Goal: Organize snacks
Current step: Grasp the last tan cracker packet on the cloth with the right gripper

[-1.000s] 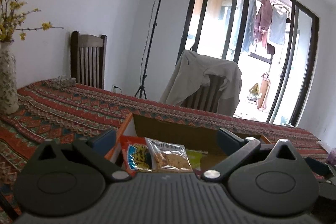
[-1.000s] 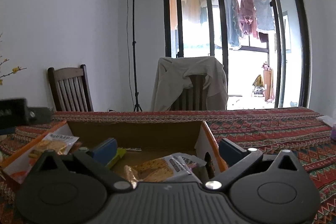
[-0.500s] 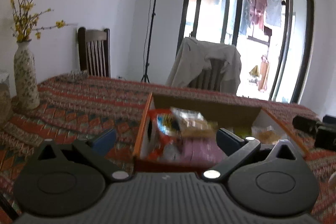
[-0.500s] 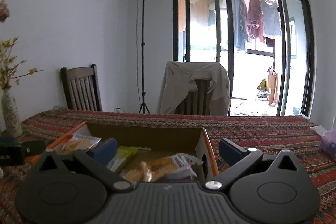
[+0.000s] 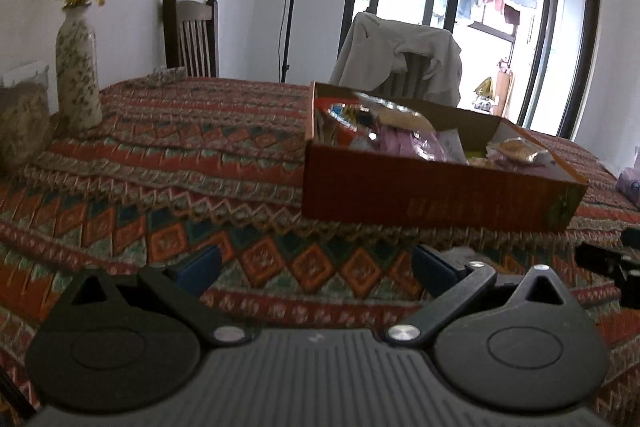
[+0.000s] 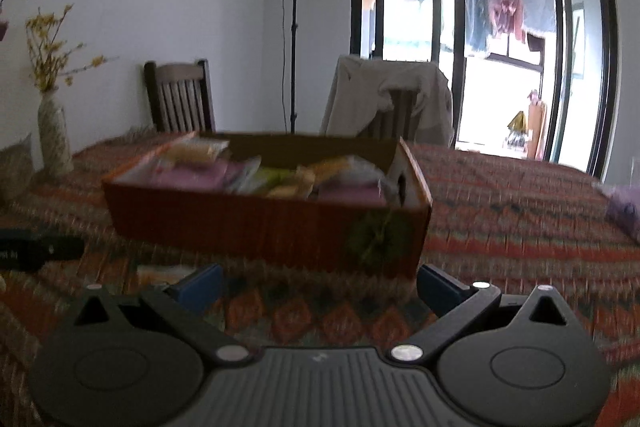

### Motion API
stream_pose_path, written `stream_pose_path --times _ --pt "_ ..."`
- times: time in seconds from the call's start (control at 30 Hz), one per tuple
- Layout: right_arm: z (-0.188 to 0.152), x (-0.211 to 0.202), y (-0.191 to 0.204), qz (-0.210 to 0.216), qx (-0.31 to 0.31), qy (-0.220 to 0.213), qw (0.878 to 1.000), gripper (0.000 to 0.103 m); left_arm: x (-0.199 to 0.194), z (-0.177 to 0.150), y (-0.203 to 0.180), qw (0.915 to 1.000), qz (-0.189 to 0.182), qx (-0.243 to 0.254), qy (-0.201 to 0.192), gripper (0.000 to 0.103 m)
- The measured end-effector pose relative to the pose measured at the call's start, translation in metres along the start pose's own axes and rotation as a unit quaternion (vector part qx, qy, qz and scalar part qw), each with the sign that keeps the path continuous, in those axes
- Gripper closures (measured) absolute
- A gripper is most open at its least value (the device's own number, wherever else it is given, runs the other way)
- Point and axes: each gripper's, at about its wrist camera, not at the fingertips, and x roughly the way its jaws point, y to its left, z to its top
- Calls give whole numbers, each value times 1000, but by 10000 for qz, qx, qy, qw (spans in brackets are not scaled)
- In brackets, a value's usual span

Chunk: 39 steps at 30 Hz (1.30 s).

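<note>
Orange cardboard box (image 5: 432, 193) sat on the patterned tabletop (image 5: 168, 163), snack packets (image 6: 256, 175) piled inside. Left gripper (image 5: 316, 267) and right gripper (image 6: 318, 283) hovered near side of box, jaws wide, holding nothing. Vase (image 5: 78, 75) far left.

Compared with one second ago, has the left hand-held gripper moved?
Yes. The left hand-held gripper has pulled back from the snack box: its fingertips were over the snacks inside, and now bare tablecloth lies between them and the box.
</note>
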Motion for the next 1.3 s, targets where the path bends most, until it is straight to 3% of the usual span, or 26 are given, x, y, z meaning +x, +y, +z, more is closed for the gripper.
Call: stream_pose_path --times 0.07,0.17,0.33,0.77,0.93,1.03,1.1,1.3 --pt "-5 -2 3 12 32 84 10000 0 0 -6 0 10000 -16 -17 38 0" --pt "-8 -8 8 64 14 79 9999 0 -7 -8 -3 9996 -31 102 -254 0" --pt "-7 -14 12 152 35 77 9998 0 -5 -8 0 9997 -123 10 -216 0" --pt "-20 1 37 379 -81 756 9964 0 -6 -8 4 9994 -217 -164 -207 0" --pt "-26 3 40 458 -84 983 9941 14 -5 -8 5 9994 -237 -174 -171 0" --pt "-27 -1 40 440 -161 939 9945 27 -4 -8 5 9994 -237 -172 -161 0" --pt "-27 -4 38 452 -168 915 9946 42 -4 -7 5 9994 -237 -170 -163 0" --pt "-26 -8 26 540 22 849 9949 51 -3 -7 5 9995 -216 -162 -143 0"
